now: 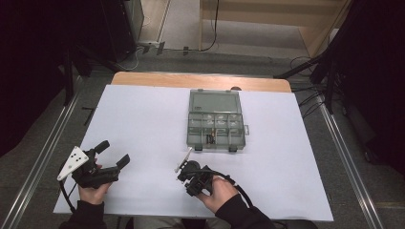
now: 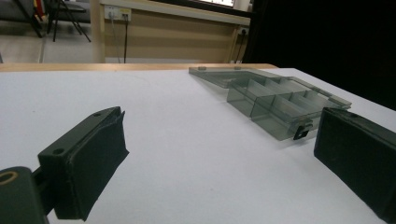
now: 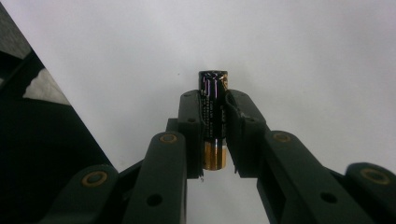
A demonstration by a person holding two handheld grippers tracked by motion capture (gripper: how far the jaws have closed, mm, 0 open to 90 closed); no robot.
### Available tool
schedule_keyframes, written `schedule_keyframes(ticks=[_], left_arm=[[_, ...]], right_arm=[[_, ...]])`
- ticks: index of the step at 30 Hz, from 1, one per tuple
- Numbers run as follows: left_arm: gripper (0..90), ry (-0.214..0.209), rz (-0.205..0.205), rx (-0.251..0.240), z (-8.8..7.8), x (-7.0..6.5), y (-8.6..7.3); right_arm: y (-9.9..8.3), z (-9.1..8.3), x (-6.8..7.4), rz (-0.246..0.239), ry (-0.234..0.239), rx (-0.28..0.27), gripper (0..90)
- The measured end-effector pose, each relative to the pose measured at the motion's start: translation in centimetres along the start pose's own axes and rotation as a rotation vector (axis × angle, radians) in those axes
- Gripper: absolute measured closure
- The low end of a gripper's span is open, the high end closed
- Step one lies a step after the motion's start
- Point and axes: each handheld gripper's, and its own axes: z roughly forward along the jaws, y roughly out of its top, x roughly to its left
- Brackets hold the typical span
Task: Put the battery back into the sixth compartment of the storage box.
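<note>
A black and gold battery (image 3: pixel 213 122) sits upright between the jaws of my right gripper (image 3: pixel 214 100), which is shut on it and points down at the white table. In the high view that right gripper (image 1: pixel 185 172) is near the front middle of the table, just in front of an open, smoky clear compartment box (image 1: pixel 216 149). My left gripper (image 1: pixel 113 152) rests at the front left with its jaws wide apart and nothing between them. In the left gripper view the box (image 2: pixel 275 105) lies ahead to the right of the left gripper (image 2: pixel 219 149).
The white sheet (image 1: pixel 143 119) covers the table, with a wooden strip (image 1: pixel 200 80) along the far edge. The box's lid (image 1: pixel 213 101) lies flat behind it. Small dark items (image 1: pixel 211 138) sit in one front compartment. Dark stands and cables surround the table.
</note>
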Motion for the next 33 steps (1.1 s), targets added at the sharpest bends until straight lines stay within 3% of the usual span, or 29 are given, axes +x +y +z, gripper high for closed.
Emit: schedule_keyframes(ticks=[6,10,20,24,33], left_arm=[[2.3,0.001,0.000,0.002,0.0,0.0,0.0],[2.3,-0.001,0.001,0.003,0.0,0.0,0.0],[2.2,0.000,0.000,0.003,0.0,0.0,0.0],[2.3,0.000,0.000,0.001,0.0,0.0,0.0],[2.3,0.000,0.000,0.001,0.0,0.0,0.0]], right_arm=[[-0.1,-1.0,-1.4,0.049,0.012,-0.051,77.7],[-0.1,-1.3,-2.3,0.100,-0.007,-0.081,77.7],[-0.5,-2.7,-5.1,0.191,0.035,-0.189,77.8],[-0.7,-3.7,-6.1,0.218,0.048,-0.244,77.8],[-0.8,-5.2,-7.2,0.251,0.052,-0.313,77.7]])
